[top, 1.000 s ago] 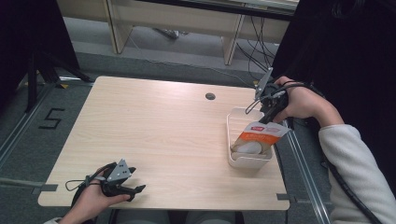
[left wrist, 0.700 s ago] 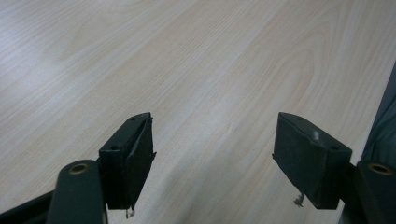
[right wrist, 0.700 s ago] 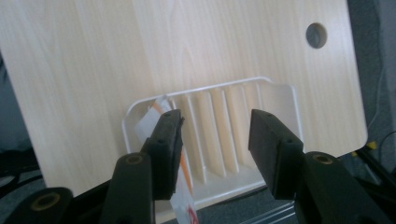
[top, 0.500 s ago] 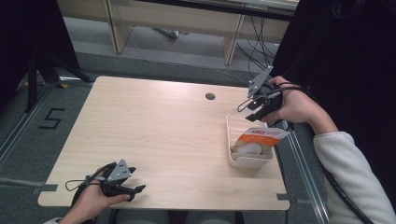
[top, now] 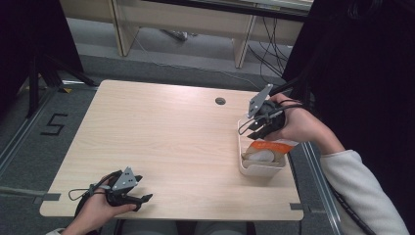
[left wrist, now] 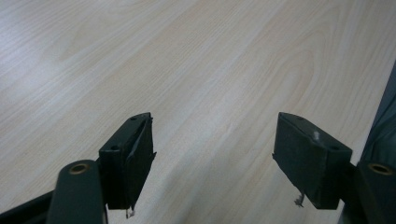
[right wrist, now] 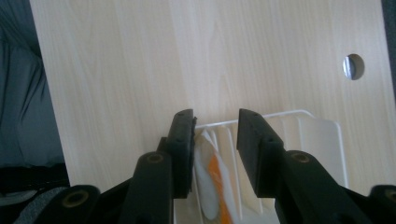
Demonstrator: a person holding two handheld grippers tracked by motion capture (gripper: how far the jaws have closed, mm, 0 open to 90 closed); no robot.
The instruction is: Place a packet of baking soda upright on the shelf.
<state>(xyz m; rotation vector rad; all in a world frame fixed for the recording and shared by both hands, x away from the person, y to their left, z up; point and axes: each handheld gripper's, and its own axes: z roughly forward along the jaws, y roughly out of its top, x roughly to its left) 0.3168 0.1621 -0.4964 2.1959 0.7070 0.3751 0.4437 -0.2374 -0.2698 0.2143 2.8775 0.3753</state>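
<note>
- Packet point(top: 266, 147), white with an orange band, stands on edge inside the white basket point(top: 259, 169) at the right edge of the table point(top: 171, 142); in the right gripper view it shows as a white and orange strip point(right wrist: 212, 186) low between the two black jaws.
- Basket walls are slatted, and the rounded far rim point(right wrist: 280, 114) shows just past the jaw tips in the right gripper view.
- Round cable hole point(top: 220, 101) sits in the tabletop beyond the basket, apart from it.
- Tabletop between the two grippers carries no object that blocks the way; the basket wall is the only thing close around the packet.
- Floor mark point(top: 53, 125) left of the table reads "5". Print on the packet is too small to read.
- Right gripper point(top: 254, 128) hangs over the far end of the basket, above the packet's upper edge, held in the person's hand point(top: 293, 125).
- Its jaws have just been closing and stand partly apart; the packet lies below the gap, nearer the left jaw, and the pads do not press on it.
- Left gripper point(top: 139, 198) rests at the near left corner of the table, well apart from the basket.
- Its jaws are spread wide with bare wood between them, as the left gripper view confirms.
</note>
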